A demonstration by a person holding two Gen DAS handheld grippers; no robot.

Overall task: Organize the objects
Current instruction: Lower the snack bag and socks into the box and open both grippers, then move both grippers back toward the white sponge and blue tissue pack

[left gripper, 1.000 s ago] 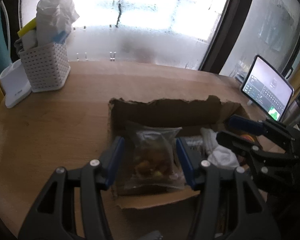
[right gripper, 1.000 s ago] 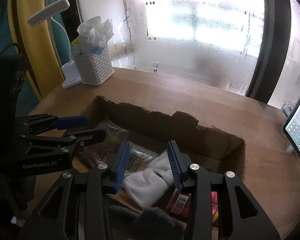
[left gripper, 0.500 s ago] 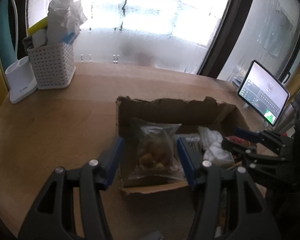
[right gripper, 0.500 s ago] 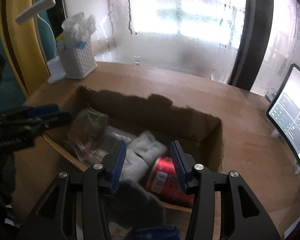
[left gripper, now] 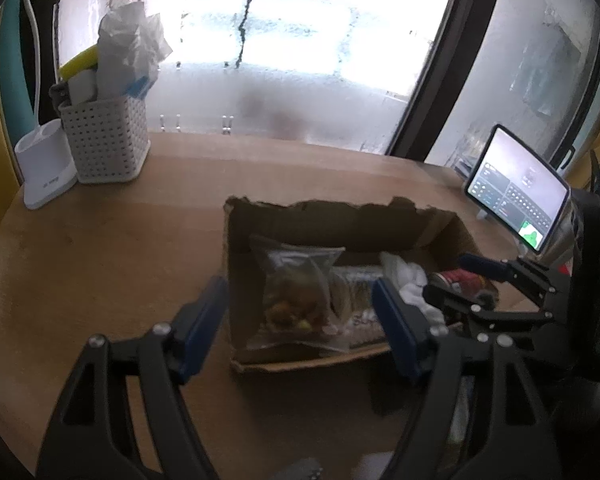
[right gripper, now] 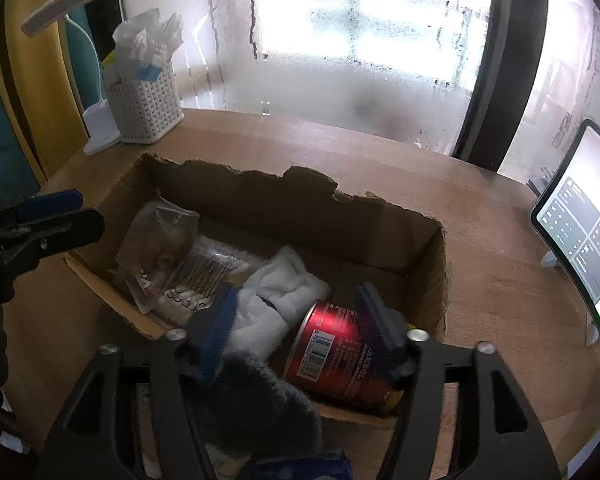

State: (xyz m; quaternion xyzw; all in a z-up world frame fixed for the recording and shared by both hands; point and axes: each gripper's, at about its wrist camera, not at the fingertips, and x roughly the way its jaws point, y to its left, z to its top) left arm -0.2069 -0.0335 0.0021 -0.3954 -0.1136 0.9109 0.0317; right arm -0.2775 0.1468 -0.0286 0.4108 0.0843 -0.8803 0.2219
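Letting go: both pairs of tongs are opening over the cardboard box (right gripper: 432, 264) on the counter (left gripper: 100, 248).
Right tongs (right gripper: 296, 320): jaws spreading either side of the red can (right gripper: 340, 344), which lies on its side in the near right corner; pads look clear of it, so lift straight up and do not roll it.
Left tongs (left gripper: 300, 320): jaws parting around the clear snack bag (left gripper: 300, 292), which leans in the left end; nothing is gripped.
White cloth (right gripper: 276, 300): bundled between bag and can, touching the can.
Packet of sticks (right gripper: 204, 276): flat beside the bag.
Far side: white basket (left gripper: 104, 140), tablet (left gripper: 520, 196); both well apart from the box.
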